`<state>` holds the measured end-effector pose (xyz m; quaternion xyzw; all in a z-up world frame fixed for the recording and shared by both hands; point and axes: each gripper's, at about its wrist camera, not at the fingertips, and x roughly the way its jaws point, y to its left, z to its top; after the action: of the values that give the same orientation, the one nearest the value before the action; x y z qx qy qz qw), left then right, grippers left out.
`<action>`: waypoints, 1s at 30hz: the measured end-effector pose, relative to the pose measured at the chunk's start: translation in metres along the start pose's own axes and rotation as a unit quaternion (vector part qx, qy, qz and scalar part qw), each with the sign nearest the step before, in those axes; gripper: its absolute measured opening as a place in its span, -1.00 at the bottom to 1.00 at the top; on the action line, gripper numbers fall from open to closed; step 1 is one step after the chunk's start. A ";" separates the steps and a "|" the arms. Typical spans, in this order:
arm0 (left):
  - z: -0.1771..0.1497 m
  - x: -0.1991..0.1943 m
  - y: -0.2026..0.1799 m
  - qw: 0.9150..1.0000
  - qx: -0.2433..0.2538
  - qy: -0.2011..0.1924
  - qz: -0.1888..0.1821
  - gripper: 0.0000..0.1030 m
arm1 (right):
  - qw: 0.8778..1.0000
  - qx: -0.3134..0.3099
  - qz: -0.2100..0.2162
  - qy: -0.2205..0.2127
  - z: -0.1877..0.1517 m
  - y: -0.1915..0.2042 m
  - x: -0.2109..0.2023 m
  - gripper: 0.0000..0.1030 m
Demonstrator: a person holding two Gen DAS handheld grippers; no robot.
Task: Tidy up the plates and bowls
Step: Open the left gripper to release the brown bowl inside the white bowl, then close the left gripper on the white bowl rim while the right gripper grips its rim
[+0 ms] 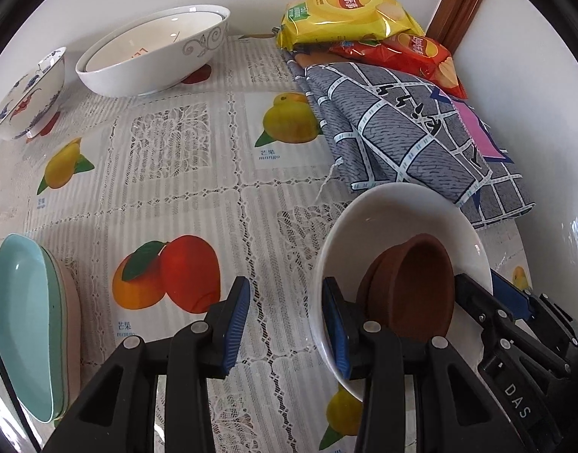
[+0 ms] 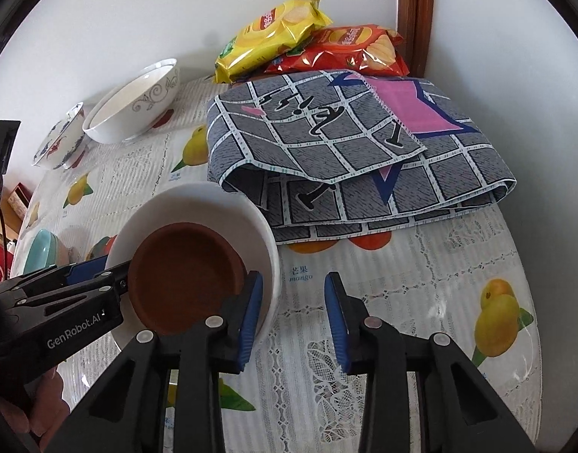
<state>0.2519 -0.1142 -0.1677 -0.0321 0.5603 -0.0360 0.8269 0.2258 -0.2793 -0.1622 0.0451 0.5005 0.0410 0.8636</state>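
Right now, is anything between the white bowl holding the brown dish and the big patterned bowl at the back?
Nothing visible. Only bare tablecloth lies between the white bowl and the patterned bowl. The folded checked cloth sits off to the right of that line, beside the white bowl.

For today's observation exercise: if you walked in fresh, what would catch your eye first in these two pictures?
First, the brown dish sitting inside a white bowl near the table's front, with both claws, left and right, at its rim. Next, the bright yellow crisp bag and the red one piled at the back by the wall, behind a folded grey checked cloth.
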 end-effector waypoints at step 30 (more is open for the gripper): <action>-0.009 0.005 -0.014 0.999 0.019 -0.010 -0.036 -0.75 | 0.999 0.022 0.042 -0.019 -0.002 0.001 0.013 -0.81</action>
<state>0.2452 -0.1287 -0.1741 -0.0371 0.5494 -0.0765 0.8312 0.2302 -0.2766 -0.1743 0.0856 0.4825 0.0652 0.8693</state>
